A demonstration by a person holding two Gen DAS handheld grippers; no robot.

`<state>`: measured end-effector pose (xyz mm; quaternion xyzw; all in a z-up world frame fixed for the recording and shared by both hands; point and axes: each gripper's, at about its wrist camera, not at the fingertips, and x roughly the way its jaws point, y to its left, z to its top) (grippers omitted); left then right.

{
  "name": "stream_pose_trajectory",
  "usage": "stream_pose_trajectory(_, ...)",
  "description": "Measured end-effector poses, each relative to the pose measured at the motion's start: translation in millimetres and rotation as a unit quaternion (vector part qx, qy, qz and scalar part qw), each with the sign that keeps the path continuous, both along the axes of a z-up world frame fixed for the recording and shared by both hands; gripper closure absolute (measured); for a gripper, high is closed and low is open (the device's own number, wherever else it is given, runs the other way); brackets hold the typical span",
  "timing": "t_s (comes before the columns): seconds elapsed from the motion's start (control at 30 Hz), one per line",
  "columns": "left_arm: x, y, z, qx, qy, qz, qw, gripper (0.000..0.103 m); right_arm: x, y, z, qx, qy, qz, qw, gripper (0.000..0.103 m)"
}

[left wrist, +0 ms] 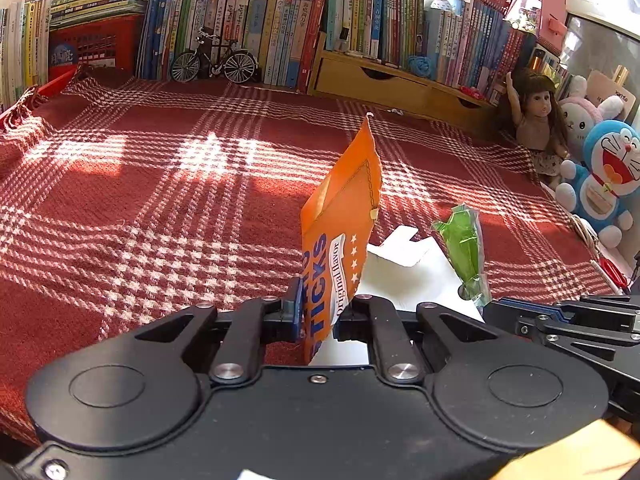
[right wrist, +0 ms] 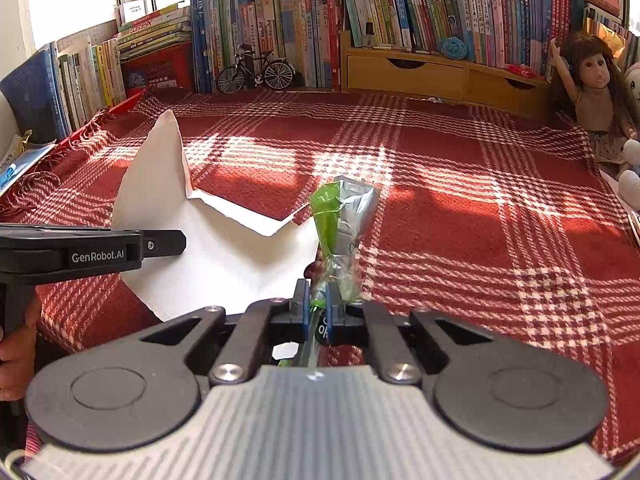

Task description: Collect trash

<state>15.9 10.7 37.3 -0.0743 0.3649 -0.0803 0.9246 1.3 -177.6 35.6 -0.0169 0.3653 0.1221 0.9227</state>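
Note:
My left gripper [left wrist: 318,312] is shut on an orange snack packet [left wrist: 344,216] that stands upright above the red plaid cloth [left wrist: 160,184]. My right gripper [right wrist: 318,300] is shut on a crumpled green and silver wrapper [right wrist: 340,216], also seen at the right of the left wrist view as the green wrapper [left wrist: 464,248]. A white piece of cardboard [right wrist: 224,256] with a jagged cut edge lies on the cloth between the two grippers; in the left wrist view the cardboard [left wrist: 404,272] lies behind the orange packet. The left gripper's body [right wrist: 92,250] shows at the left of the right wrist view.
Rows of books [left wrist: 256,20] line the back, with a model bicycle [left wrist: 214,62] and a wooden drawer unit [left wrist: 384,80] in front of them. A doll [left wrist: 538,112] and plush toys [left wrist: 604,176] sit at the right edge. A hand [right wrist: 16,344] holds the left gripper's handle.

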Motion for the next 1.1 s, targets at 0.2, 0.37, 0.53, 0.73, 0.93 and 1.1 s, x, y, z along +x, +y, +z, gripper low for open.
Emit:
stream_pose_trajectory(0.2, -14.1, 6.0, 6.5, 0.002, -0.004, 0.001, 1.0, 0.091, -14.5, 0.9, 6.8, 0.005, -0.004, 0.012, 1.0, 0.094)
stream_pose_trajectory(0.37, -32.6, 15.5, 10.7, 0.0, -0.006, 0.001, 1.0, 0.091, -31.6, 3.7, 11.3, 0.01, 0.001, 0.031, 0.999, 0.094)
stream_pose_trajectory(0.53, -56.1, 19.7, 13.1, 0.001, -0.005, -0.013, 0.9999, 0.092, -51.7, 8.2, 11.3, 0.014, 0.01, 0.048, 0.999, 0.094)
stream_pose_trajectory(0.73, -85.3, 22.6, 14.1, 0.004, -0.004, -0.028, 0.9996, 0.092, -73.6, 11.5, 5.4, 0.014, 0.025, 0.062, 0.998, 0.094)
stream_pose_trajectory(0.93, -109.8, 25.5, 14.5, 0.013, -0.006, -0.037, 0.9992, 0.092, -88.8, 13.5, -0.2, 0.013, 0.039, 0.07, 0.997, 0.094)
stream_pose_trajectory(1.1, -128.5, 25.5, 14.7, 0.026, -0.01, -0.045, 0.9986, 0.092, -101.4, 16.3, -4.2, 0.012, 0.05, 0.081, 0.995, 0.094)
